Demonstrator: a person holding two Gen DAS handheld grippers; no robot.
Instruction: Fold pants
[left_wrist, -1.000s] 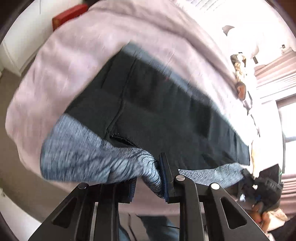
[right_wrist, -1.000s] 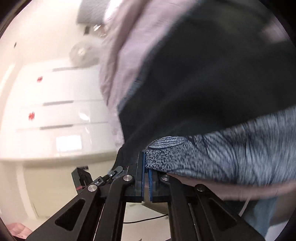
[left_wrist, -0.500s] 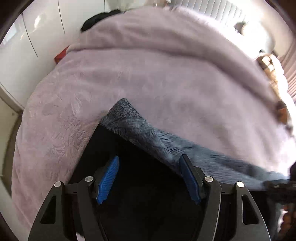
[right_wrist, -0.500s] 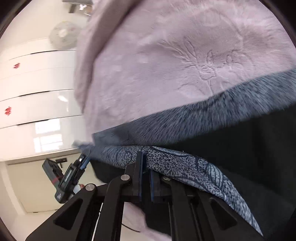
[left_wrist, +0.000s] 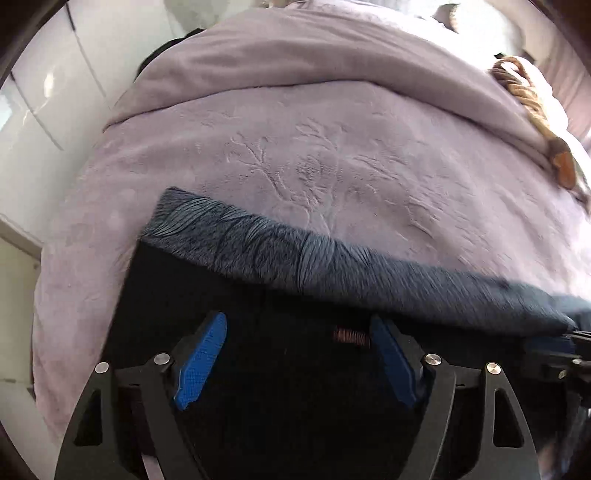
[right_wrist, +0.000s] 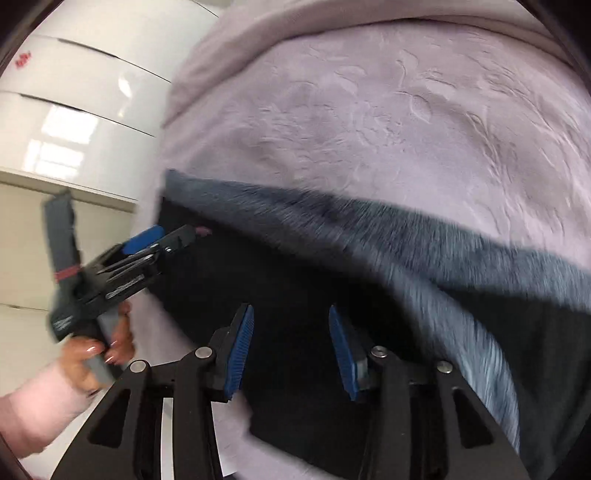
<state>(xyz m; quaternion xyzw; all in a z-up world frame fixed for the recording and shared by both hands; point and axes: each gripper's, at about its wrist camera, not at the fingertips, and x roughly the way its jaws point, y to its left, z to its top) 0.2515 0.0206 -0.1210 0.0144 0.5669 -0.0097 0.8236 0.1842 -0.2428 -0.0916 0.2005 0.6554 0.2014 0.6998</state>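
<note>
The pants (left_wrist: 295, 369) lie on a pale lilac blanket (left_wrist: 295, 155) with an embossed leaf pattern. They show as a black panel with a grey-blue furry band (left_wrist: 303, 254) along its far edge. Nothing lies on top of them or blocks either gripper.

The left gripper (left_wrist: 299, 354) hangs over the black fabric with its blue pads (left_wrist: 201, 358) wide apart; its jaws have just been opening and nothing is pinched between them. The right gripper (right_wrist: 291, 350) has also just been opening; its jaws stand moderately parted over the black cloth and hold nothing.

Only the right wrist view shows the left gripper from outside (right_wrist: 147, 247), gripped by a hand (right_wrist: 96, 350) in a pink sleeve (right_wrist: 37, 410) at the pants' near-left corner. Only the left wrist view shows a tan braided object (left_wrist: 532, 107) lying on the blanket's far right side.

Glossy white cabinet doors (right_wrist: 92, 92) stand beside the bed.
</note>
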